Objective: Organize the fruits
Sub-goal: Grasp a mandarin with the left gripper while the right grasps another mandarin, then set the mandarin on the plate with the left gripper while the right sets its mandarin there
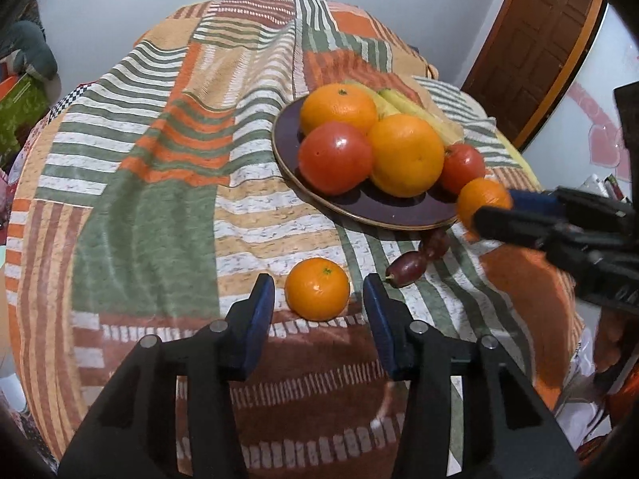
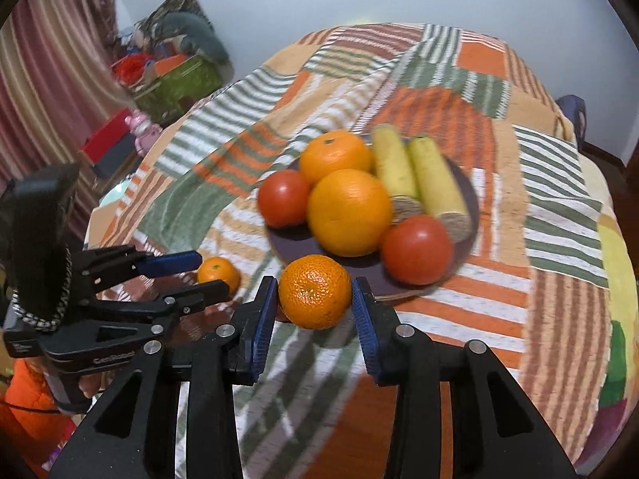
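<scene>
A dark plate [image 1: 371,209] [image 2: 287,245] on the striped cloth holds two oranges [image 1: 405,153] [image 2: 348,211], two tomatoes [image 1: 334,157] [image 2: 417,249] and two yellow bananas [image 1: 419,109] [image 2: 433,177]. My left gripper [image 1: 318,299] is open around a small mandarin [image 1: 317,288] [image 2: 219,273] lying on the cloth. My right gripper [image 2: 314,299] is shut on another mandarin [image 2: 314,290] [image 1: 481,201], held in the air at the plate's near rim.
Dark red grapes or dates [image 1: 415,259] lie on the cloth beside the plate. The table is covered by a patchwork cloth [image 1: 159,183]. A green box with clutter [image 2: 175,84] stands off the table's far left. A wooden door [image 1: 539,48] is at the right.
</scene>
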The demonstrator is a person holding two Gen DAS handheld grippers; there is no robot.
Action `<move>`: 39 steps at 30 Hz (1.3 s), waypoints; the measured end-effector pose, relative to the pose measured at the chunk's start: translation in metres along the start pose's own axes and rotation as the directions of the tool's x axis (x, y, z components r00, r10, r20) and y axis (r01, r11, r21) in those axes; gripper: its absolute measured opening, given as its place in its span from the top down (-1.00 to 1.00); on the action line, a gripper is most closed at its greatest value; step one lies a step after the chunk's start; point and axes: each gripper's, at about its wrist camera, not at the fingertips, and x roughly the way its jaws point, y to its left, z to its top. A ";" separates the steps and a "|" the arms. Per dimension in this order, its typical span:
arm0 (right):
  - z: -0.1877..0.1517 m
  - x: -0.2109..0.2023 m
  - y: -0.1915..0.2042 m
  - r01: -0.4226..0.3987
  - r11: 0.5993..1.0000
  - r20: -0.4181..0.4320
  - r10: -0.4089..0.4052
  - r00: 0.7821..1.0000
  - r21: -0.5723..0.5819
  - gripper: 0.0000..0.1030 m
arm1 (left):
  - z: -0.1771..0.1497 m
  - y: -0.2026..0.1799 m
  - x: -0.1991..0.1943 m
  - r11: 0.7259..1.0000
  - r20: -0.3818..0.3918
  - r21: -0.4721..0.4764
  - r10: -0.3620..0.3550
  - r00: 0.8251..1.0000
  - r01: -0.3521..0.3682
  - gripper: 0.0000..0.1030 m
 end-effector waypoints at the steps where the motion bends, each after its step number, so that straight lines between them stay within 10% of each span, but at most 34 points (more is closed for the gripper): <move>1: -0.001 -0.002 -0.002 0.002 1.000 0.003 -0.002 1.000 0.004 0.32 | 0.000 0.000 0.003 1.000 -0.007 0.000 0.005 1.000 -0.005 0.12; 39: 0.043 -0.026 -0.055 0.000 1.000 0.172 0.002 0.985 -0.012 0.32 | 0.096 -0.045 -0.015 0.998 0.170 0.052 0.021 0.985 -0.030 0.33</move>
